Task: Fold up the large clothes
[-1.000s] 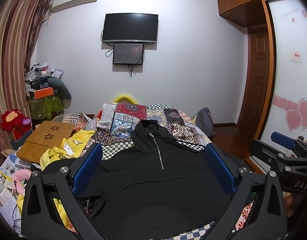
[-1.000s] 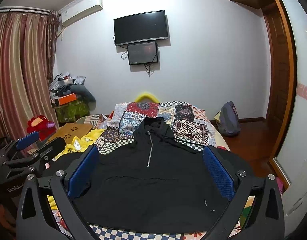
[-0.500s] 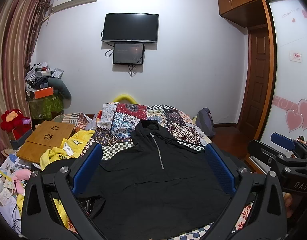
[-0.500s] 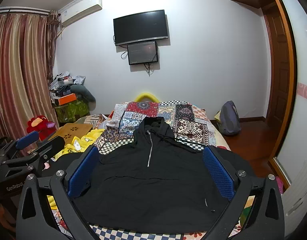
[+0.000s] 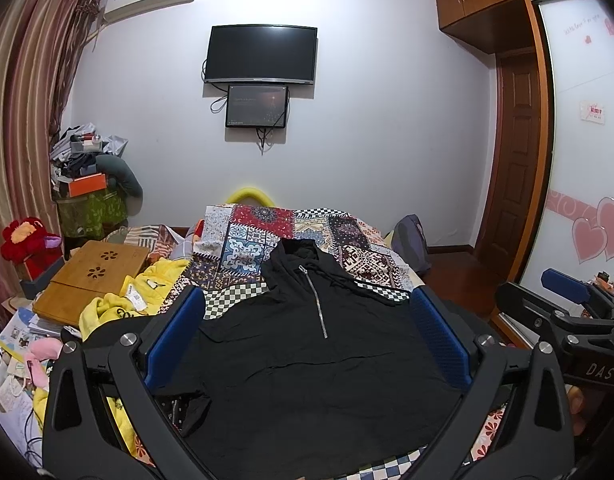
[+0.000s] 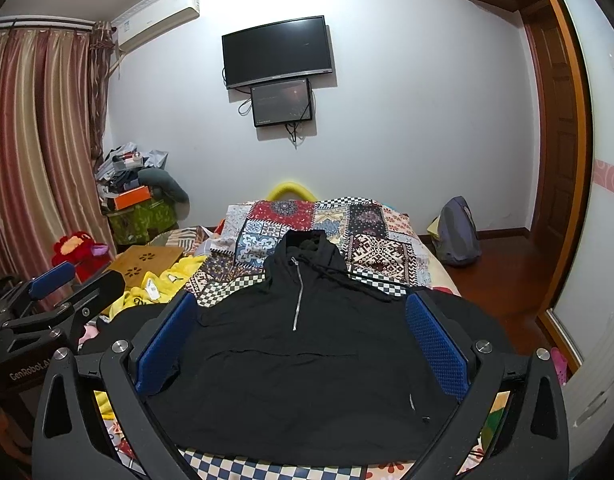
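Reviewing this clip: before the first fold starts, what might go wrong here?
1. The black zip-neck hoodie lies beside a crumpled yellow garment; the left tongs grabbing the left sleeve may snag it too.
2. The hood's loose drawstring trails across the patchwork bedspread and may end up outside the fold.
3. Black fabric hides the edges, so both open tongs, including the right tongs, may pinch off the seam.

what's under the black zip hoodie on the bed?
The black zip-neck hoodie lies flat on a patchwork bedspread with checkered bands, which shows beyond the hood and at the near hem. At its left edge, yellow fabric peeks out. Anything beneath the middle is covered.
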Demonstrator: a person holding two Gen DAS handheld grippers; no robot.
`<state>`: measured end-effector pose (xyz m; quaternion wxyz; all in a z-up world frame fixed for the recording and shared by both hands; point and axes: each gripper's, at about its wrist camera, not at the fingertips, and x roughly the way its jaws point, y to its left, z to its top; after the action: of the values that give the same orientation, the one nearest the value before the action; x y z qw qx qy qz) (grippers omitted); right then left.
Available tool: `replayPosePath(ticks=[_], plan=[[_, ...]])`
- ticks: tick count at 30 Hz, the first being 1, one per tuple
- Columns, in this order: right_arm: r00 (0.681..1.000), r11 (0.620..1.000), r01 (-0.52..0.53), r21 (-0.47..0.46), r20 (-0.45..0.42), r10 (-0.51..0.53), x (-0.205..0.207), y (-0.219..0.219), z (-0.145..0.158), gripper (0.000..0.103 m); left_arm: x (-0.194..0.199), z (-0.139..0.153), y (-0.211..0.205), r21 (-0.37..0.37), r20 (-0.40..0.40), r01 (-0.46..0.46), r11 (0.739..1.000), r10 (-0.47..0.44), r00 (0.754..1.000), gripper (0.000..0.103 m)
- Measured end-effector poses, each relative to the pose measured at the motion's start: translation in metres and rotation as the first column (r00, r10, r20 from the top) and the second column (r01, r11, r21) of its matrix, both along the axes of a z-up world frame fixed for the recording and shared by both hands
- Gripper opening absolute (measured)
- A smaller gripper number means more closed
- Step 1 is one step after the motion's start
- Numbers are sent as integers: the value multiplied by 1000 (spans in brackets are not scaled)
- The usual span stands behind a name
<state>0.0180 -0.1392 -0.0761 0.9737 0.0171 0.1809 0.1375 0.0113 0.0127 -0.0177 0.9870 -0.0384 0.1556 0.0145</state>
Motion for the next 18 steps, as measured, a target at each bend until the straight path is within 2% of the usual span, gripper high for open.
replayPosePath(ticks=[18], plan=[[1000, 1000, 9, -3, -20, -9, 12, 2, 0, 103, 8, -1, 10, -4, -13, -14, 1000, 14, 1000, 103]])
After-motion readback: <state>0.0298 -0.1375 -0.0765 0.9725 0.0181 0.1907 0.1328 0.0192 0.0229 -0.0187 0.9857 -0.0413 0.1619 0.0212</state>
